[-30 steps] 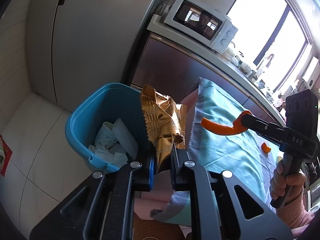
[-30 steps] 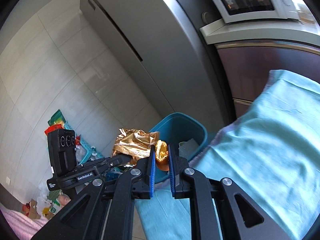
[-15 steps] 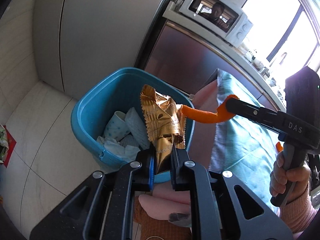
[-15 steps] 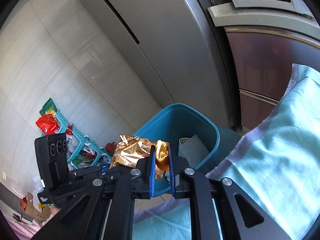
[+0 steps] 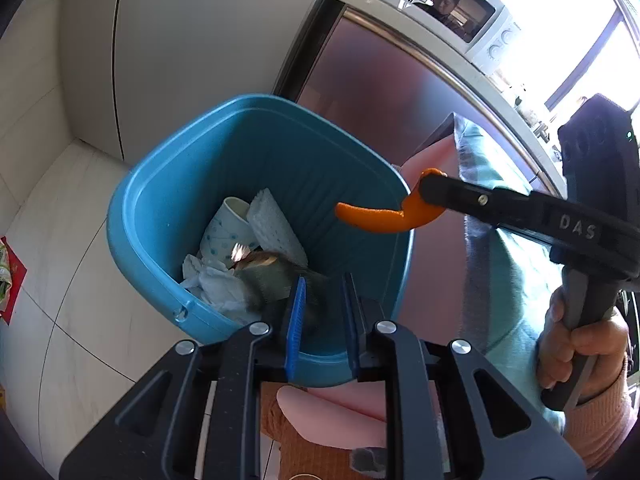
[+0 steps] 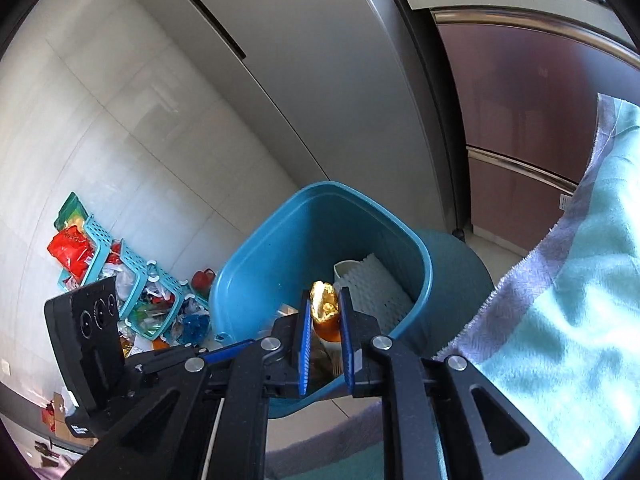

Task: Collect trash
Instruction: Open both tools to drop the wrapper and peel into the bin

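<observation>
A blue trash bin point(image 5: 160, 184) stands on the floor and also shows in the right wrist view point(image 6: 256, 276). My left gripper point(image 5: 322, 292) is open and empty just above its near rim. The gold snack wrapper point(image 5: 260, 260) lies inside on crumpled tissue point(image 5: 216, 288), beside a paper cup point(image 5: 226, 228) and a white pad point(image 5: 272, 228). My right gripper point(image 6: 325, 312) is shut on a curved orange peel point(image 6: 325, 308), held over the bin. The peel point(image 5: 372, 216) sticks out from it in the left wrist view.
A grey fridge point(image 5: 192, 48) stands behind the bin, with a brown cabinet point(image 6: 532, 112) and a microwave point(image 5: 440, 4) to the right. A teal cloth point(image 6: 568, 312) covers the table at right. Teal baskets of clutter point(image 6: 120, 280) sit on the floor.
My left gripper opened and the gold wrapper dropped into the bin. Both grippers moved closer over the bin, the right one still carrying the peel.
</observation>
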Tool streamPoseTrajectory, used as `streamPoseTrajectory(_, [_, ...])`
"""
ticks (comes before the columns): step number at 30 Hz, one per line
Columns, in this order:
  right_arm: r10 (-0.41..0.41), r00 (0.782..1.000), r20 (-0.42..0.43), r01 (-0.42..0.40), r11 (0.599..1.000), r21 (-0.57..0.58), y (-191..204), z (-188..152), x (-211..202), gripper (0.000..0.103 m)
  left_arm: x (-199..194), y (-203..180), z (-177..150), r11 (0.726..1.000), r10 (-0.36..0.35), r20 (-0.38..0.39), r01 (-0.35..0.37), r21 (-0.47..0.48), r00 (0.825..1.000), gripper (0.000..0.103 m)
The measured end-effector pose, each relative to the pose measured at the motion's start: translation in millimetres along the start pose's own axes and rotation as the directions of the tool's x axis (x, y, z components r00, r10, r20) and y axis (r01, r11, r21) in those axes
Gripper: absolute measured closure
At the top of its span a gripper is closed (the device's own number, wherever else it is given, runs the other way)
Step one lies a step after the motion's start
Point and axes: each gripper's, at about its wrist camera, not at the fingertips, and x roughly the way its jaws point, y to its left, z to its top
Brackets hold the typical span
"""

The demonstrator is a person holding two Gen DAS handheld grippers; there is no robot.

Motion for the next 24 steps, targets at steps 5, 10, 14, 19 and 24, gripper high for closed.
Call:
streamPoseTrajectory(5, [-0.025,1.000,0.002,0.025,1.000,0.003,-3.9,2.2,-0.4,0.085,-7.9,-0.5,-4.7,1.000,0.019,0.037,-0.019,0.004,0.999,0.075])
streamPoseTrajectory(10, [-0.113,0.993,0.029,0.113,0.994,0.002,-12.2,8.7,-5.1,0.073,-34.2,7.4,-7.5,0.994,0.104,0.122,-0.101,-0.032,0.987,0.064])
streamPoseTrajectory(14, [-0.163,0.987,-0.013,0.163,0.987,-0.010,-15.3,13.9,1.1,0.072,-42.3,15.0,-9.6,0.986,0.158,0.143,-0.150,-0.070,0.977,0.058])
streamPoseTrajectory(19, [-0.238,0.968,-0.085,0.233,0.970,-0.064,-11.7,18.5,16.2,0.071,-35.4,26.3,-11.0,0.980,0.179,0.119,-0.166,-0.110,0.977,0.053])
streamPoseTrajectory(24, [-0.291,0.944,-0.156,0.276,0.955,-0.108,-9.6,19.4,32.4,0.071,-33.7,33.0,-11.7,0.981,0.171,0.110,-0.159,-0.112,0.979,0.051])
